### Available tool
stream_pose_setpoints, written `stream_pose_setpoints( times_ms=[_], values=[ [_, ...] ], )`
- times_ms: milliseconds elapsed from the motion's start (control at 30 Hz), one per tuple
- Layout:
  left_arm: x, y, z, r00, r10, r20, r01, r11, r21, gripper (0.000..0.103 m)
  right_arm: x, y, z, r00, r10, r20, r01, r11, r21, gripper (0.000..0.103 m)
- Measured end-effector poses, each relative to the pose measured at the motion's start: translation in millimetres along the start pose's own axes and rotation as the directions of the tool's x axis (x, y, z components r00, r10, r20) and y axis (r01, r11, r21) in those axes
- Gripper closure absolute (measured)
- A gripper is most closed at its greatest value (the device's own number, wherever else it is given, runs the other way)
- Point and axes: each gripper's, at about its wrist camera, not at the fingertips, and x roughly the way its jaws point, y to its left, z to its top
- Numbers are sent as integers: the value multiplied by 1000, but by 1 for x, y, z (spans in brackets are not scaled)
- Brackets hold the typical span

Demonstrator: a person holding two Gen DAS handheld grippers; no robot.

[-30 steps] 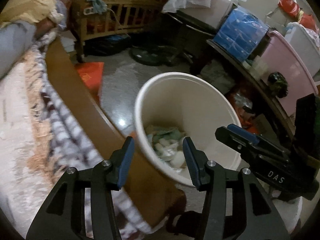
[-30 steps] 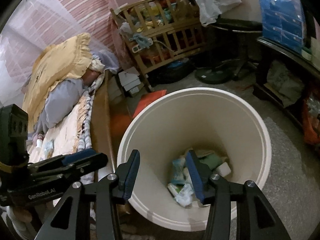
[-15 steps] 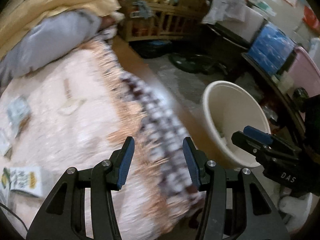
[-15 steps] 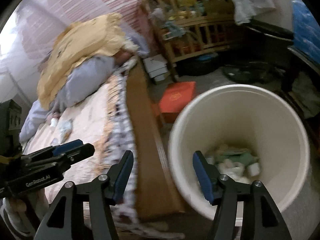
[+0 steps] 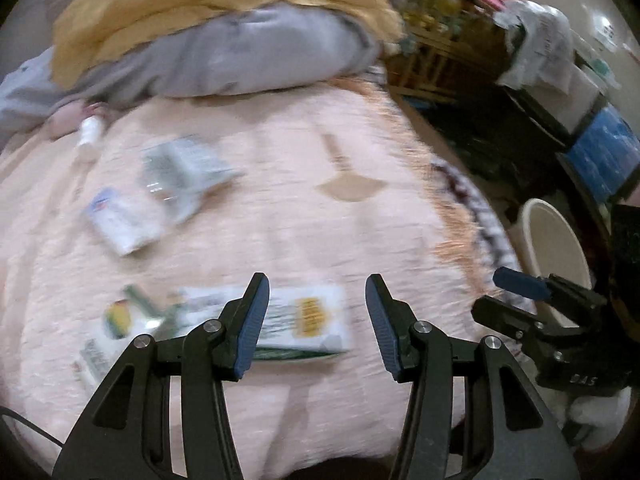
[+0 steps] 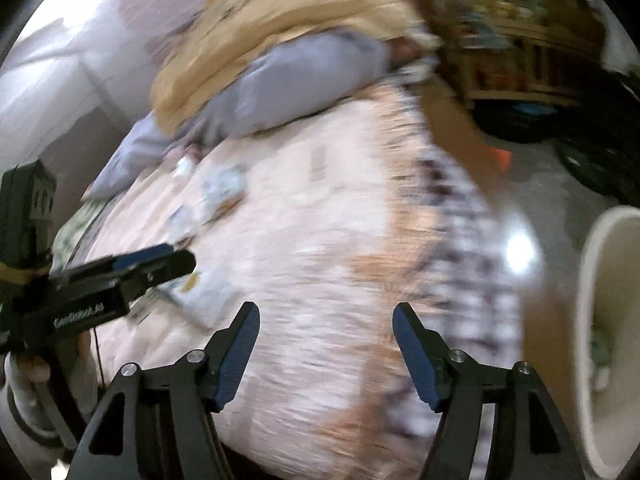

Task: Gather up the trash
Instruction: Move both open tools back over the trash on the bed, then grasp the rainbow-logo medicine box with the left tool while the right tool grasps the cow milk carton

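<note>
**Both grippers empty above the bed, trash lying on the blanket**

The left gripper point(image 5: 314, 320) hangs over the pink blanket point(image 5: 280, 220) with its jaws partly apart and nothing between them. Just beyond its fingertips lies a flat white carton point(image 5: 300, 320) with a yellow mark, its long axis running left to right across the left wrist view.

Farther off are a crumpled wrapper point(image 5: 184, 168) and a white packet point(image 5: 120, 220), the packet slanting down to the right. A small white bottle point(image 5: 90, 130) lies near the grey pillow point(image 5: 240, 60).

The right gripper point(image 6: 326, 350) has its jaws opening, fairly wide, with only blanket showing between them. The white bin point(image 6: 608, 320) stands on the floor beside the bed, at the right edge of both views. Everything is blurred.
</note>
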Motion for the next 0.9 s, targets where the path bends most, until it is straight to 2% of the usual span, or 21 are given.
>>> stream_pose_setpoints(
  times_ms=[200,267,433,533,600,700,800,900],
  values=[
    [-17,83,-19,998,64,-24,-66,996,-58,54,39,67,19,993,90,-77,-104,975,-196,32],
    [-19,102,-25,998,56,-41,-58,996,-71,54,52,92,26,988,107,-110,-135,946,-296,31],
    [-18,141,-42,996,12,-87,-19,996,-86,44,86,135,34,978,70,-198,-161,858,-487,30],
    [-8,149,-47,991,-8,-132,1,999,-54,43,109,154,31,966,41,-255,-185,797,-575,30],
    [-1,150,-50,989,19,-144,-21,1000,-14,43,121,158,28,963,7,-270,-178,769,-614,30],
    [7,146,-49,989,46,-143,-40,998,46,42,136,155,28,958,-30,-285,-161,766,-622,30],
    [18,143,-48,986,60,-153,-48,996,79,41,139,153,27,962,-6,-274,-166,784,-598,32],
    [28,139,-47,984,78,-162,-60,992,114,41,137,158,20,969,-10,-246,-147,779,-610,36]
  ],
)
